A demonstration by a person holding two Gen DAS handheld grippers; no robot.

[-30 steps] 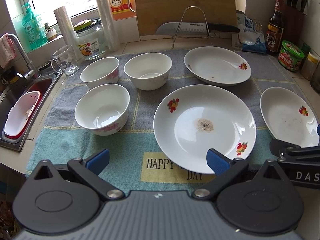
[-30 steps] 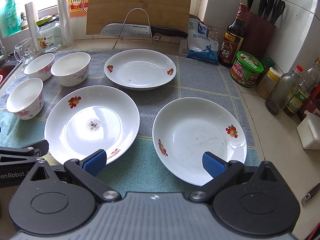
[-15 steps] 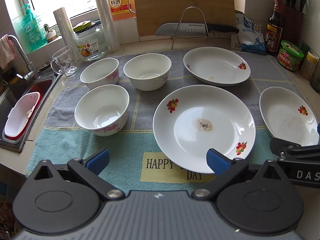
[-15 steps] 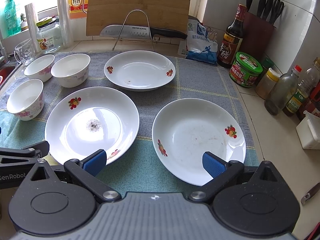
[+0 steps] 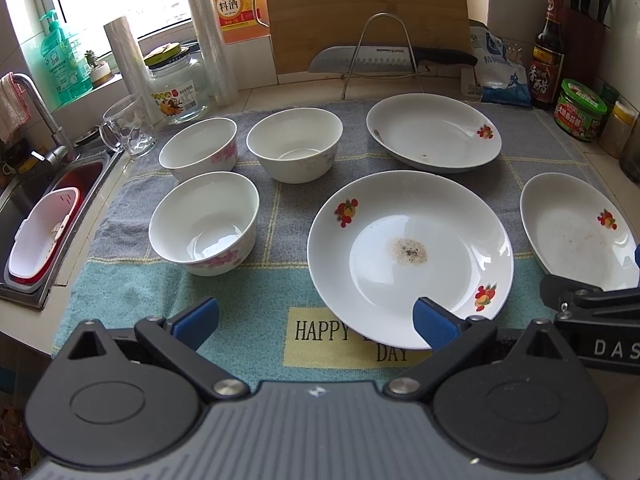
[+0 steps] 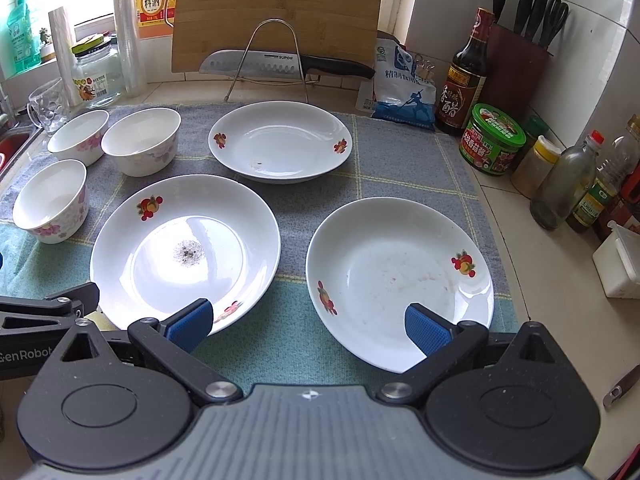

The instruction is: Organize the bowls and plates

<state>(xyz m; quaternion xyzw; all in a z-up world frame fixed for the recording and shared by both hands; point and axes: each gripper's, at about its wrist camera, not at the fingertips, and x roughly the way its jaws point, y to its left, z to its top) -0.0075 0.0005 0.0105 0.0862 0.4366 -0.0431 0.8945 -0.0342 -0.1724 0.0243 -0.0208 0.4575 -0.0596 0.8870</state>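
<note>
Three white plates with fruit prints lie on a cloth mat: a large soiled plate (image 5: 410,256) (image 6: 184,252) in the middle, a far plate (image 5: 434,132) (image 6: 280,142) and a right plate (image 5: 576,228) (image 6: 400,276). Three white floral bowls stand at the left: a near bowl (image 5: 204,222) (image 6: 50,200), a far-left bowl (image 5: 198,148) (image 6: 78,136) and a far-middle bowl (image 5: 294,148) (image 6: 140,140). My left gripper (image 5: 316,320) is open and empty above the mat's near edge. My right gripper (image 6: 308,326) is open and empty, near the right plate's front rim.
A sink (image 5: 36,208) with a red-and-white basket lies at the left. A glass mug (image 5: 128,128), jar and bottles stand behind the bowls. A knife on a wire rack (image 6: 280,64) and a cutting board are at the back. Sauce bottles and jars (image 6: 492,140) line the right.
Both grippers have shifted very slightly; the view barely differs. Nothing on the mat has moved.
</note>
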